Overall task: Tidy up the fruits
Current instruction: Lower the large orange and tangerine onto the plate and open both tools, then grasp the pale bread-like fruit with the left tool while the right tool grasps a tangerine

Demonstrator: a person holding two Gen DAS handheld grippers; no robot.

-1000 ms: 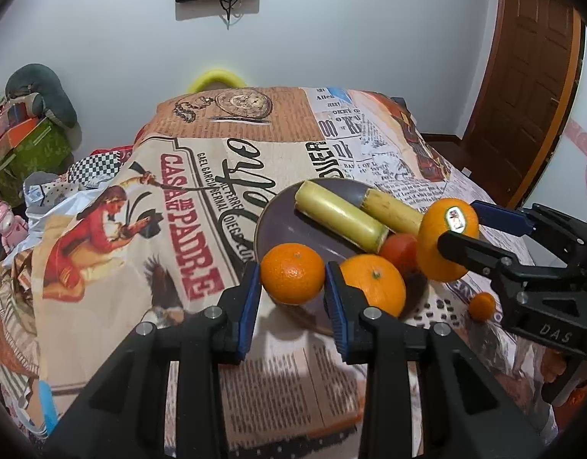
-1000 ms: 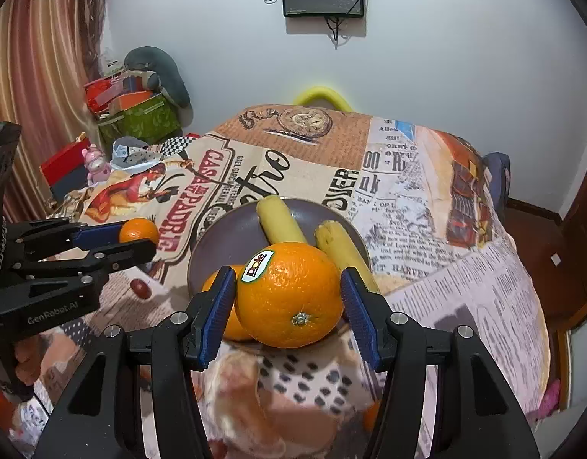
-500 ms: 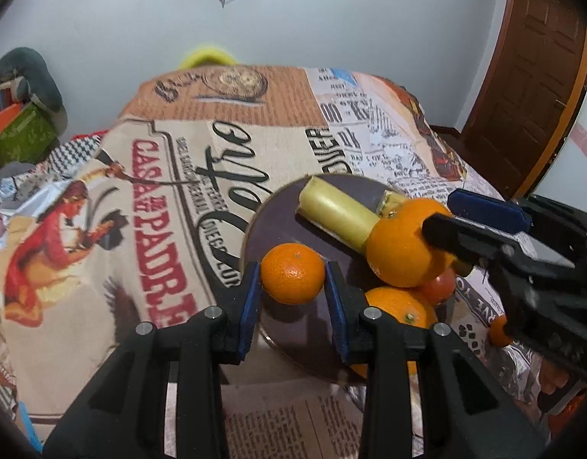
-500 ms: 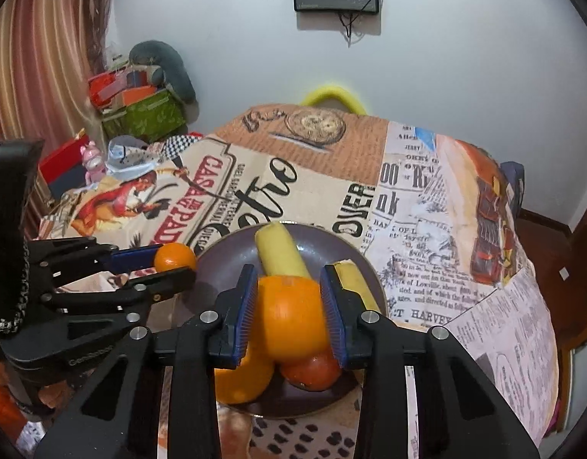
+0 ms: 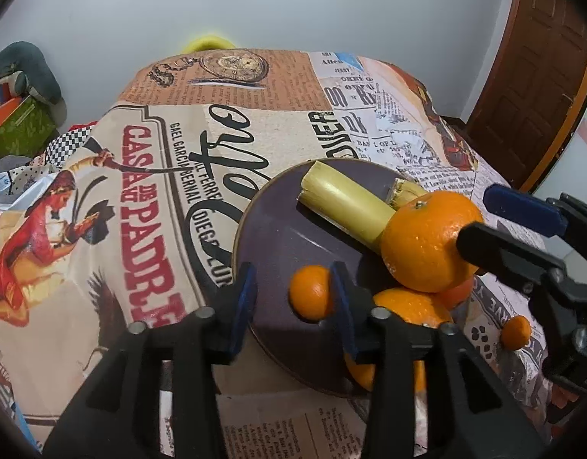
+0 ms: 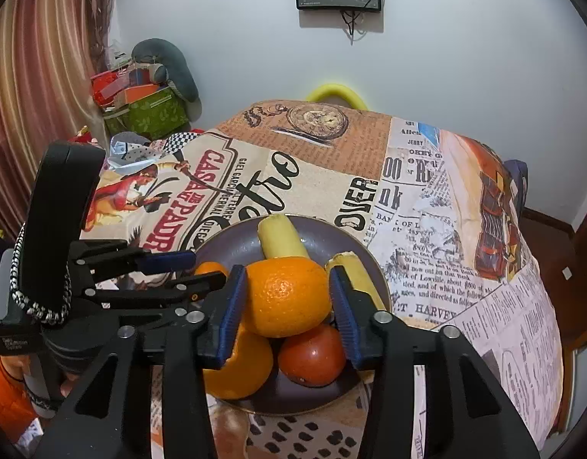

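The sugarcane piece [image 5: 347,208] lies flat across the plate [image 5: 282,237], one cut end facing the far-left rim.

Both fruits reached the plate [image 5: 278,237]; left gripper [image 5: 293,298] and right gripper [image 6: 287,298] are opening.

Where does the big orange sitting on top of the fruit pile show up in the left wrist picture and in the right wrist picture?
Left wrist view: the big orange is at right of centre, at the plate's right side, with the right gripper around it, jaws opening.
Right wrist view: it is at centre, between the blue pads.
Shared landmark: the dark plate.
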